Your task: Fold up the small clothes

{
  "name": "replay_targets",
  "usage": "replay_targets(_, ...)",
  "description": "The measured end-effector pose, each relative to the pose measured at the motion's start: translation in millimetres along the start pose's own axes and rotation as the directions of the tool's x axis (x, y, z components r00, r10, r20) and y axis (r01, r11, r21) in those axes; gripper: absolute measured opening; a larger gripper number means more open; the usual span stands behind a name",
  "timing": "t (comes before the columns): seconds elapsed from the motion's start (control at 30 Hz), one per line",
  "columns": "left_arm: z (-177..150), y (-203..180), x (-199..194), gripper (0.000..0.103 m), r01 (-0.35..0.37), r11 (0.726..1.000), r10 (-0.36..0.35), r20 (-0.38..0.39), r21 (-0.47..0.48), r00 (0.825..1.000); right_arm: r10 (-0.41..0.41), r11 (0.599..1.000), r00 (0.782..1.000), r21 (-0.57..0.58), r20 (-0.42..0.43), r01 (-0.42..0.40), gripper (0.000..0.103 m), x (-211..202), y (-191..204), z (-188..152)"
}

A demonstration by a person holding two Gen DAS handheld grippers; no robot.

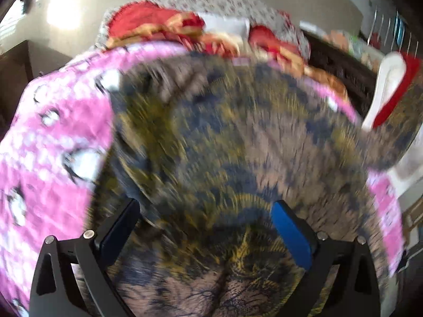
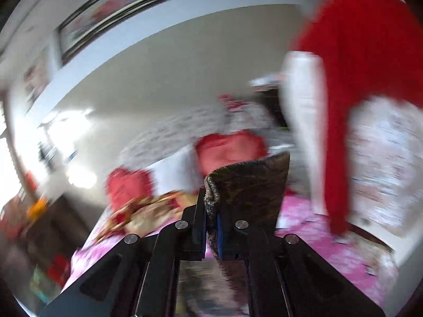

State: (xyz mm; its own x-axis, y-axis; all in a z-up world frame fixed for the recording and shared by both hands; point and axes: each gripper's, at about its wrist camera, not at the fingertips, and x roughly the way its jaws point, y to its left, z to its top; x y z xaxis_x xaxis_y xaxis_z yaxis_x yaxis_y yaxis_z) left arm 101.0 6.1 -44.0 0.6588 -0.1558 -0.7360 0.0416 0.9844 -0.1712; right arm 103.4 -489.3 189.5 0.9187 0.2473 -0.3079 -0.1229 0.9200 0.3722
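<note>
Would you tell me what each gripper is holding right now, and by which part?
The right gripper pinches the patterned brown garment at a bunched edge. The left gripper is open over the same garment, holding nothing.

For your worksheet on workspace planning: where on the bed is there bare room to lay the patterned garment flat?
Bare pink bedsheet lies left of the patterned garment. A thinner strip runs along the right edge. The far end is crowded with red and gold clothes.

Left gripper (image 1: 206, 227) spread wide, fingers well apart, angled down over cloth (image 1: 238, 137); right gripper (image 2: 211, 227) pinched tight, fingers nearly together, clamping a cloth edge, pointing forward and level
</note>
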Motion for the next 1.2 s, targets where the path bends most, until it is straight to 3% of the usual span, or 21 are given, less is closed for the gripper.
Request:
replay_targets(0.07, 13, 10, -17, 0.102, 0.003, 1.000, -0.002, 0.040, -0.015, 0.999, 0.117, 0.992, 0.992, -0.046, -0.057, -0.119, 0.006, 25, 53, -17)
replay_targets(0.13, 26, 22, -31, 0.102, -0.004, 1.000, 0.005, 0.063, -0.030, 0.998, 0.212, 0.972, 0.970, -0.078, -0.119, -0.222, 0.006, 53, 103, -45)
replay_targets(0.2, 34, 32, -38, 0.102, -0.019, 0.999, 0.022, 0.065, -0.045, 0.998, 0.297, 0.948, 0.932, -0.051, -0.209, -0.313, 0.006, 89, 146, -84)
replay_targets(0.27, 37, 42, -41, 0.102, -0.022, 0.998, 0.026, 0.063, -0.060, 0.998, 0.331, 0.934, 0.899, -0.032, -0.287, -0.355, 0.006, 121, 176, -129)
replay_targets(0.37, 34, 49, -41, 0.102, -0.004, 0.998, 0.007, 0.052, -0.069, 0.999, 0.270, 0.944, 0.849, -0.047, -0.455, -0.326, 0.006, 173, 205, -216)
replay_targets(0.5, 32, 36, -29, 0.102, 0.113, 0.992, -0.112, 0.028, -0.051, 0.993, 0.176, 0.955, 0.812, -0.102, -0.556, -0.277, 0.006, 192, 206, -282)
replay_targets(0.6, 37, 17, -7, 0.102, 0.241, 0.969, -0.241, 0.001, -0.059, 0.970, 0.139, 0.952, 0.803, -0.145, -0.579, -0.269, 0.008, 190, 201, -299)
replay_targets(0.67, 39, 10, 20, 0.101, 0.309, 0.945, -0.317, -0.069, -0.103, 0.946, 0.149, 0.953, 0.803, -0.132, -0.577, -0.272, 0.015, 186, 195, -293)
replay_targets(0.7, 40, 6, 36, 0.099, 0.308, 0.943, -0.321, -0.102, -0.124, 0.942, 0.147, 0.953, 0.802, -0.134, -0.579, -0.272, 0.021, 182, 196, -296)
replay_targets(0.77, 41, -1, 56, 0.099, 0.310, 0.943, -0.326, -0.140, -0.122, 0.935, 0.127, 0.948, 0.798, -0.165, -0.589, -0.272, 0.024, 169, 189, -298)
replay_targets(0.83, 41, -6, 75, 0.099, 0.310, 0.945, -0.324, -0.178, -0.102, 0.929, 0.077, 0.930, 0.793, -0.243, -0.604, -0.275, 0.024, 151, 186, -299)
replay_targets(0.9, 42, -9, 79, 0.099, 0.320, 0.943, -0.332, -0.160, -0.094, 0.930, -0.011, 0.889, 0.806, -0.375, -0.592, -0.263, 0.024, 129, 183, -307)
replay_targets(0.97, 46, -11, 83, 0.099, 0.370, 0.921, -0.386, -0.156, -0.121, 0.909, -0.068, 0.853, 0.825, -0.462, -0.562, -0.245, 0.026, 111, 176, -315)
replay_targets(1.1, 52, -9, 88, 0.098, 0.478, 0.856, -0.508, -0.147, -0.198, 0.849, -0.085, 0.869, 0.851, -0.456, -0.518, -0.190, 0.030, 100, 165, -312)
replay_targets(1.13, 54, -6, 89, 0.096, 0.482, 0.851, -0.514, -0.144, -0.207, 0.846, -0.093, 0.868, 0.847, -0.460, -0.523, -0.188, 0.030, 102, 165, -313)
replay_targets(1.2, 57, 3, 94, 0.073, 0.458, 0.854, -0.499, -0.140, -0.248, 0.855, -0.100, 0.867, 0.845, -0.463, -0.526, -0.185, 0.030, 107, 163, -315)
